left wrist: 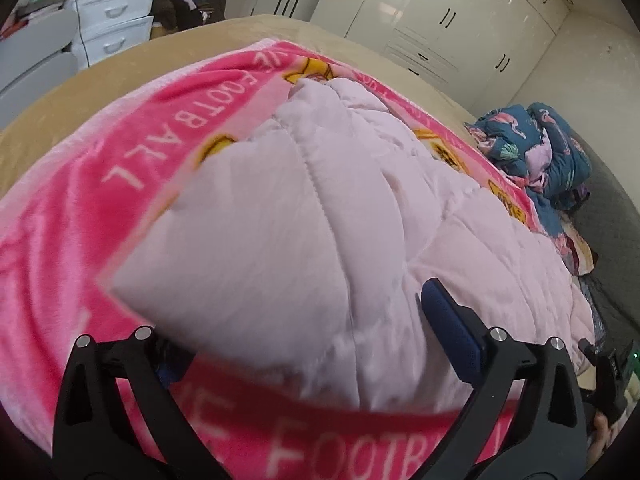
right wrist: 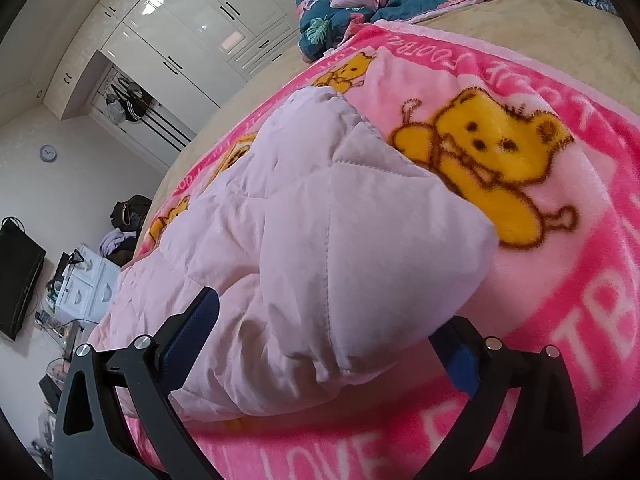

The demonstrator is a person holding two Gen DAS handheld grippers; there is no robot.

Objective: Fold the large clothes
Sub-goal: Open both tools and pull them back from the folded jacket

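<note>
A pale pink quilted coat (left wrist: 280,208) lies folded on a hot-pink blanket (left wrist: 72,208) with yellow bears and white "FOOTBALL" lettering. My left gripper (left wrist: 300,328) stands wide open over the coat's near corner. Its right blue pad (left wrist: 452,332) shows clear of the cloth, while its left finger is partly hidden under the padding. In the right wrist view the coat (right wrist: 300,232) bulges toward the camera on the same blanket (right wrist: 580,280). My right gripper (right wrist: 326,316) is also wide open, with the coat's thick folded edge between its fingers and neither pad squeezing it.
The blanket covers a bed with a beige sheet (left wrist: 120,64). A crumpled teal flowered quilt (left wrist: 540,148) lies at the bed's far end. White wardrobes (left wrist: 440,20), a white drawer unit (left wrist: 112,12) with clothes beside it, and a dark screen (right wrist: 16,280) line the room.
</note>
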